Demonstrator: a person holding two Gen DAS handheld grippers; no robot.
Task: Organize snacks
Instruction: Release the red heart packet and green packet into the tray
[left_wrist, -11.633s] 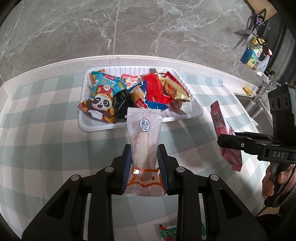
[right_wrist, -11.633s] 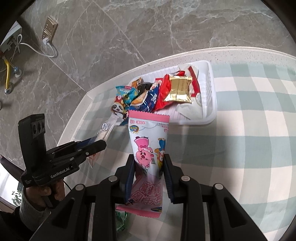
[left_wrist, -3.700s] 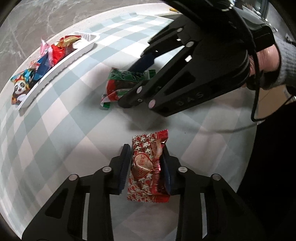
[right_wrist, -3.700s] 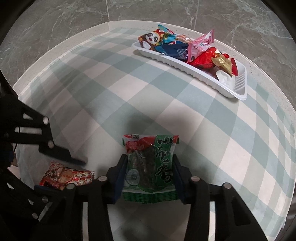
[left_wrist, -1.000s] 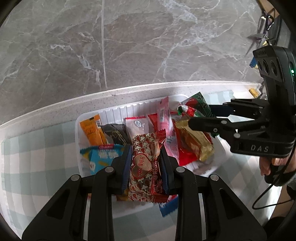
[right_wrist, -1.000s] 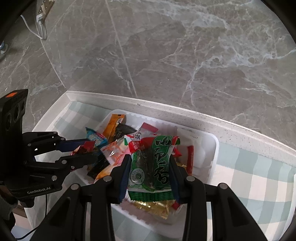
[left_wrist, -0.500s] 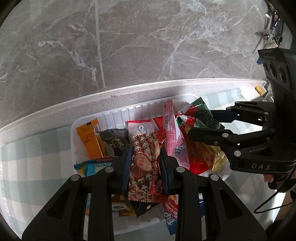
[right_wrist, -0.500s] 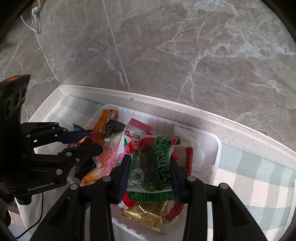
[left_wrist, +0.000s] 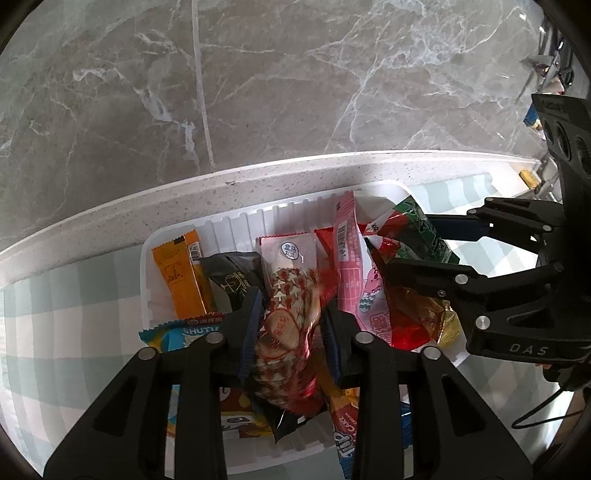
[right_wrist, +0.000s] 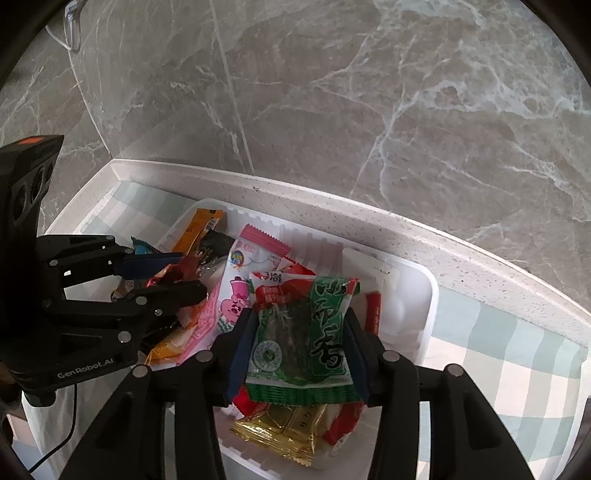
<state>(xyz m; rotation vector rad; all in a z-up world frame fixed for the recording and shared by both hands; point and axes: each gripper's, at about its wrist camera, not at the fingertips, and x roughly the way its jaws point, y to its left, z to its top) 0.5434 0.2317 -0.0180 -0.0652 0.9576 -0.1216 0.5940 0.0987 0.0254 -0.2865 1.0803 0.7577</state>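
My fingers are opening on both sides over the white tray (left_wrist: 236, 225), left gripper (left_wrist: 290, 332) freeing the blurred red heart packet (left_wrist: 288, 325), right gripper (right_wrist: 297, 341) the green packet (right_wrist: 303, 332); dropped onto this heaped pile, either may slide onto the desk (right_wrist: 498, 369).

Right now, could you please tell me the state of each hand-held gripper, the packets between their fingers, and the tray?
Left hand-held gripper: jaws opening over the tray.
Red heart packet: blurred, slipping free between the fingers.
Right hand-held gripper: jaws opening.
Green packet: between the fingers, above the pile.
White tray: heaped with snack packets.
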